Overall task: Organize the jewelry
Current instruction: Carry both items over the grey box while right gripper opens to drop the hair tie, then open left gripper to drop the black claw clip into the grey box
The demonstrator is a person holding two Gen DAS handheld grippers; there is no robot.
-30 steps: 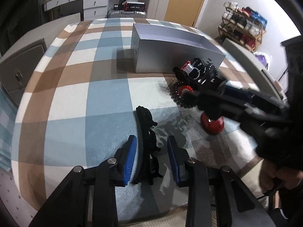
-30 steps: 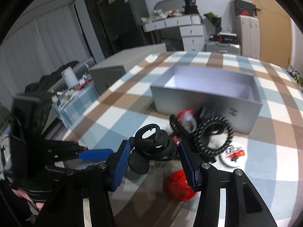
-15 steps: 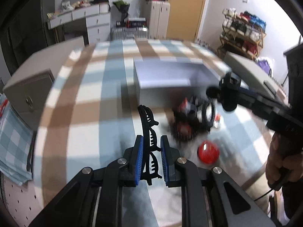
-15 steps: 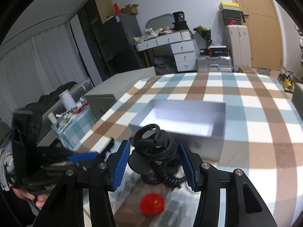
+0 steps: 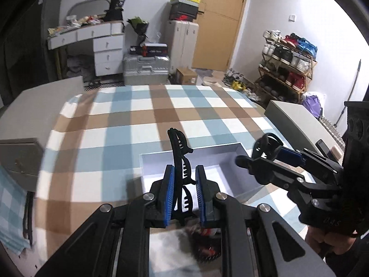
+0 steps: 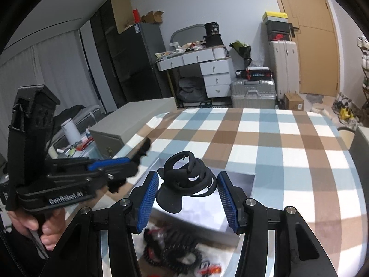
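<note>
The left gripper [image 5: 183, 190] is clenched on a long black hair clip [image 5: 180, 159], held upright above the near rim of the open white box [image 5: 214, 159]. The right gripper [image 6: 188, 194] grasps a rounded black claw clip [image 6: 185, 180] over the same box. Beyond the box, the checked table [image 5: 129, 117] lies bare to its far edge. "GenRobot.AI" is read on the left gripper's body.

My pads [image 5: 169, 192] are blue. Both clips, the long one [image 5: 178, 154] and the round one [image 6: 188, 180], are black. The cloth [image 5: 138, 115] is checked blue, brown and white.
</note>
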